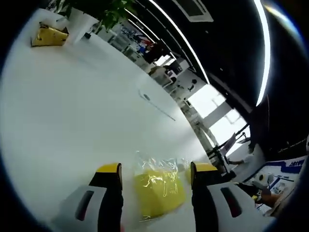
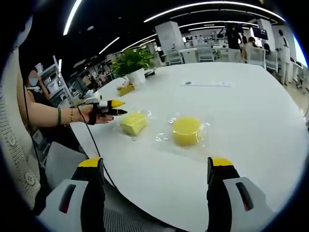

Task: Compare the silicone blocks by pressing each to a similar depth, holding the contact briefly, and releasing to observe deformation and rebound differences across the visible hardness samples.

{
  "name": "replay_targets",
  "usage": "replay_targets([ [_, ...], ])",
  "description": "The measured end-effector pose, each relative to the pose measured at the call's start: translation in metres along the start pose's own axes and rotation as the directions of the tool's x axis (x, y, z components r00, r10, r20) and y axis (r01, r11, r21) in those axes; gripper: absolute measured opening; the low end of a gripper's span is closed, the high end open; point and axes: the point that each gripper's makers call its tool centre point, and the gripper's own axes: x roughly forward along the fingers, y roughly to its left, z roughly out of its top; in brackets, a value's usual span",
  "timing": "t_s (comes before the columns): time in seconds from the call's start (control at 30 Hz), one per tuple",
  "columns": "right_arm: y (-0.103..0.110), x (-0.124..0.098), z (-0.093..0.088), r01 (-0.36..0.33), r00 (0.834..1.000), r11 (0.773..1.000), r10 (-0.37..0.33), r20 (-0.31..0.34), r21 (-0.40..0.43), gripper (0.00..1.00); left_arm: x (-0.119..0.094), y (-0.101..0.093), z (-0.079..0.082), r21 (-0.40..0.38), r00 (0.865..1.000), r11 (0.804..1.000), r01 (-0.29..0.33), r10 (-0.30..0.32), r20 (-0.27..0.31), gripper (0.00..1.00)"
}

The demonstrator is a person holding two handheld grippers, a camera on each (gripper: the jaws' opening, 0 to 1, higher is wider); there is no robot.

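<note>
Closest in, the left hand-held gripper [image 1: 155, 173] has its yellow-tipped jaws spread wide on either side of the square silicone block [image 1: 158, 192], which sits in a crinkly clear wrapper on the white counter [image 1: 72, 121]; the jaws look to be off the block, with nothing held. Seen from the right gripper view, that same hand-held gripper comes in from the left, its tips just beside the square block and its jaws looking nearly together from that angle, so I would not swear to the gap. The right hand-held gripper [image 2: 157, 166] hangs back with jaws wide and empty, short of the counter's edge, the round silicone block [image 2: 186, 130] ahead of it and a little to its right, also on a clear film

The trouble I would expect is the wrapper: it is loose and slick, so a press that lands off-centre could skid the block along the counter rather than sink into it, and the depth would not match between samples. The film may also cling and mask the rebound. The square block lies near the counter's edge, so a sideways shove could send it off. A potted plant [image 2: 131, 60] and a yellow object [image 1: 48, 36] stand well beyond, out of harm's way
</note>
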Motion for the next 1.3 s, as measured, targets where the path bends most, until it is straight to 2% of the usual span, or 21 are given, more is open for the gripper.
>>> replay_targets([
  [0.1, -0.003, 0.0, 0.0, 0.011, 1.0, 1.0, -0.011, -0.008, 0.002, 0.82, 0.006, 0.001, -0.004, -0.027, 1.0, 1.0, 0.007, -0.007, -0.008, 0.5],
  [0.23, -0.005, 0.001, -0.003, 0.017, 1.0, 1.0, -0.017, -0.019, 0.014, 0.82, 0.016, 0.004, -0.012, -0.117, 0.999, 0.992, 0.037, -0.041, -0.029, 0.47],
  [0.27, -0.005, 0.002, -0.004, 0.016, 1.0, 1.0, -0.016, -0.026, 0.015, 0.82, 0.017, 0.003, -0.01, -0.123, 0.998, 0.991, 0.059, -0.062, -0.017, 0.45],
  [0.3, -0.004, 0.002, -0.005, 0.015, 0.999, 1.0, -0.015, -0.03, 0.016, 0.82, 0.017, 0.004, -0.011, -0.17, 0.998, 0.984, 0.052, -0.055, -0.014, 0.42],
  [0.4, -0.006, 0.004, -0.006, 0.029, 0.999, 0.999, -0.028, -0.039, 0.032, 0.79, 0.021, 0.009, -0.009, -0.215, 0.997, 0.974, 0.072, -0.074, -0.003, 0.35],
  [0.47, -0.005, 0.005, -0.005, 0.021, 0.999, 0.999, -0.02, -0.035, 0.034, 0.79, 0.022, 0.014, -0.009, -0.224, 0.997, 0.972, 0.069, -0.072, -0.007, 0.28],
  [0.67, -0.002, 0.007, 0.005, 0.007, 1.0, 1.0, -0.007, 0.0, 0.019, 0.85, 0.027, 0.028, -0.006, -0.236, 0.996, 0.968, 0.088, -0.093, -0.011, 0.18],
  [0.73, -0.003, 0.007, 0.005, 0.009, 1.0, 1.0, -0.009, -0.005, 0.011, 0.85, 0.029, 0.034, -0.006, -0.222, 0.995, 0.971, 0.089, -0.097, -0.024, 0.15],
  [0.83, -0.004, 0.007, 0.003, 0.014, 1.0, 1.0, -0.013, -0.013, 0.005, 0.84, 0.03, 0.037, -0.003, -0.234, 0.994, 0.967, 0.105, -0.111, -0.01, 0.11],
  [0.9, -0.004, 0.006, 0.002, 0.016, 1.0, 1.0, -0.016, -0.016, 0.004, 0.84, 0.03, 0.031, -0.004, -0.224, 0.991, 0.966, 0.129, -0.133, -0.003, 0.07],
  [0.97, -0.005, 0.006, 0.001, 0.019, 1.0, 1.0, -0.019, -0.02, 0.004, 0.84, 0.03, 0.028, -0.005, -0.179, 0.992, 0.976, 0.123, -0.126, -0.007, 0.04],
  [1.1, -0.005, 0.006, 0.001, 0.018, 1.0, 1.0, -0.018, -0.019, 0.007, 0.84, 0.03, 0.025, -0.003, -0.13, 0.991, 0.983, 0.13, -0.132, -0.003, 0.0],
  [1.13, -0.005, 0.006, 0.001, 0.017, 1.0, 1.0, -0.017, -0.017, 0.006, 0.84, 0.03, 0.023, -0.002, -0.061, 0.992, 0.99, 0.129, -0.13, -0.004, 0.0],
  [1.2, -0.005, 0.007, 0.002, 0.014, 1.0, 1.0, -0.014, -0.016, 0.008, 0.83, 0.029, 0.02, -0.004, 0.023, 0.992, 0.992, 0.121, -0.12, -0.029, 0.0],
  [1.3, -0.004, 0.008, 0.001, 0.007, 1.0, 1.0, -0.007, -0.016, 0.008, 0.83, 0.028, 0.016, -0.003, 0.087, 0.994, 0.991, 0.104, -0.1, -0.048, 0.0],
])
